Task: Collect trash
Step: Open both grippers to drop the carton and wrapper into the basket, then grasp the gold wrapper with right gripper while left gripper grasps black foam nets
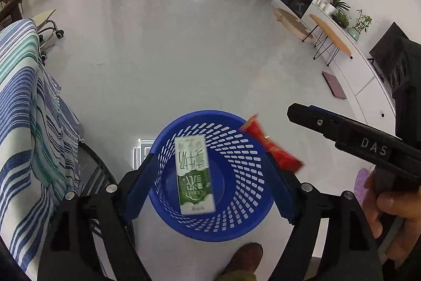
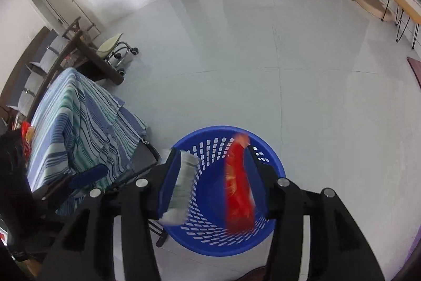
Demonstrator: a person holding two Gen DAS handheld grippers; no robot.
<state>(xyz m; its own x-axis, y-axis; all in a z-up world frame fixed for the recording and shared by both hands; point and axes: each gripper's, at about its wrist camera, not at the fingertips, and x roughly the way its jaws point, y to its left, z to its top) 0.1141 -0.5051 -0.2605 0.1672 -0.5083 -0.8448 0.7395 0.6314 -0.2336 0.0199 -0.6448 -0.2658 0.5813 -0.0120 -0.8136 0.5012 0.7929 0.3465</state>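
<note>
Blue-padded fingers of the left gripper (image 1: 210, 183) are standing wide apart over the blue basket (image 1: 244, 223), the green-and-white carton (image 1: 194, 175) hanging blurred between them, touching neither. Right gripper (image 2: 213, 181) is gaping too, the red wrapper (image 2: 238, 186) lying loose beside its right finger. Striped cloth (image 2: 79, 123) is draping furniture beyond.

My right gripper (image 2: 213, 183) points down over the blue basket (image 2: 279, 170) on the floor, jaws apart. A blurred red wrapper (image 2: 238, 188) hangs between them beside the right finger, a blurred white-green carton (image 2: 183, 188) by the left. A striped cloth (image 2: 79, 123) drapes the desk.
</note>
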